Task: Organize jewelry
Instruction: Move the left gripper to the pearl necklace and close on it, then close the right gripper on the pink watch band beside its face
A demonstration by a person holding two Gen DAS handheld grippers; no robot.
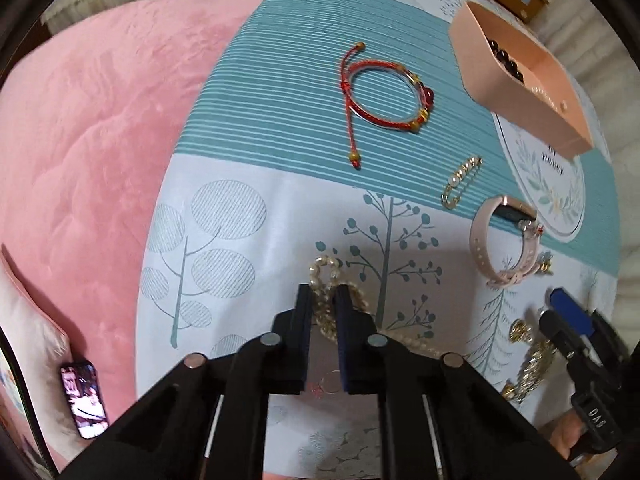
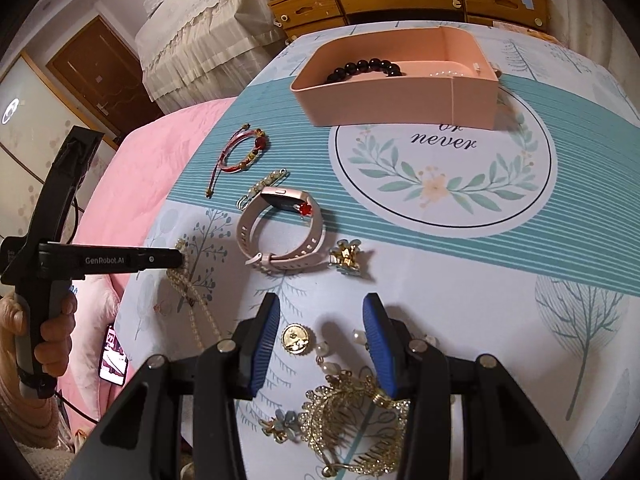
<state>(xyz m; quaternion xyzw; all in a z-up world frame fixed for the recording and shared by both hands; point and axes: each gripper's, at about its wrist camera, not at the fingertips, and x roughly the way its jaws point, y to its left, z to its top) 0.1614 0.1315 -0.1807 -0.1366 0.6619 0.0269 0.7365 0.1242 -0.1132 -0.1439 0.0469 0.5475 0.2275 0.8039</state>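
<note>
Left hand-held gripper (image 1: 324,300) low, level, pointing forward, clenched on pearl necklace (image 1: 326,276). Right hand-held gripper (image 2: 325,320) released, angled down over gold brooch (image 2: 296,339) on counter (image 2: 500,300).

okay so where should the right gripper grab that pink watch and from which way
Grip the pink watch on its near strap arc, coming straight down with one finger inside the loop and one outside. The band rests on its edge as an open ring, and the right gripper is already open just short of it.
</note>
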